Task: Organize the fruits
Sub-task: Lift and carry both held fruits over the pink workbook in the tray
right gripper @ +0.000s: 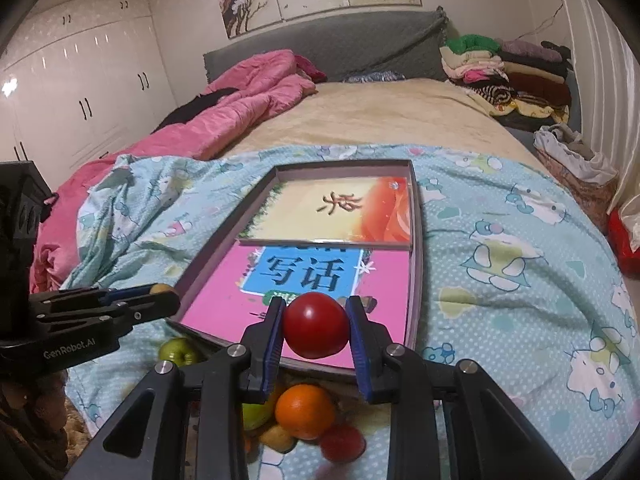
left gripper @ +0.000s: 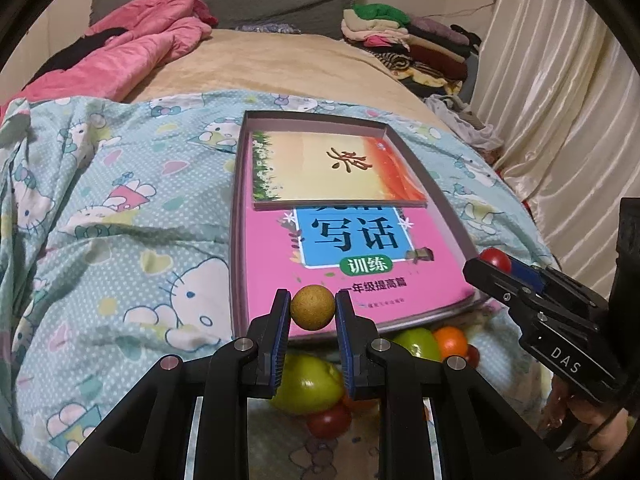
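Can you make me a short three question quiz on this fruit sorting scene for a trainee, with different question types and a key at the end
1. True or false: the left gripper is shut on a red tomato.
2. Multiple choice: what lies inside the shallow box? A) two books B) folded towels C) plates
3. Fill in: the loose fruit pile near the box's near edge includes a green apple and an ______.

Key
1. False. Its jaws hold a small brown round fruit; the right gripper holds the red tomato.
2. A. A pink book with a yellow and orange book on top.
3. Orange.
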{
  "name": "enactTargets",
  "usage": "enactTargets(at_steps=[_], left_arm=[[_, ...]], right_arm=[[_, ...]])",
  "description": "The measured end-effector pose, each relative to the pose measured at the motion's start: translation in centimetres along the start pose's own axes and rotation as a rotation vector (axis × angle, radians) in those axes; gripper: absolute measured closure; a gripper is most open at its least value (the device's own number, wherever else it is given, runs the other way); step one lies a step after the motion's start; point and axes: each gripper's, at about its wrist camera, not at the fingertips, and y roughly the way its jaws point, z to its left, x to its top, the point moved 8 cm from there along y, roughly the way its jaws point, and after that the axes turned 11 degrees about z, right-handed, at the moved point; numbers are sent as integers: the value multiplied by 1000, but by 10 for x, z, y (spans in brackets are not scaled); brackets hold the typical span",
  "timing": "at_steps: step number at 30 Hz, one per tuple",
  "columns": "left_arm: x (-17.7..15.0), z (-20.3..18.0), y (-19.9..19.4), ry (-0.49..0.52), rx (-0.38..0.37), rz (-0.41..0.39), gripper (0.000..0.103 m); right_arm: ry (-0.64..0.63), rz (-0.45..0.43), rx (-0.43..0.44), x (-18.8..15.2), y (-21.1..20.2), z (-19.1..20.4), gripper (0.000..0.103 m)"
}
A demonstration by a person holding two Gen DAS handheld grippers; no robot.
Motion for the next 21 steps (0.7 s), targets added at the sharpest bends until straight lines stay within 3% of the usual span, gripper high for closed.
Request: enactTargets(at_steps=[21], left_arm=[[11,2,39,35,42,25,80]], right_arm=[[-11,75,-44,-7,37,-11,72]])
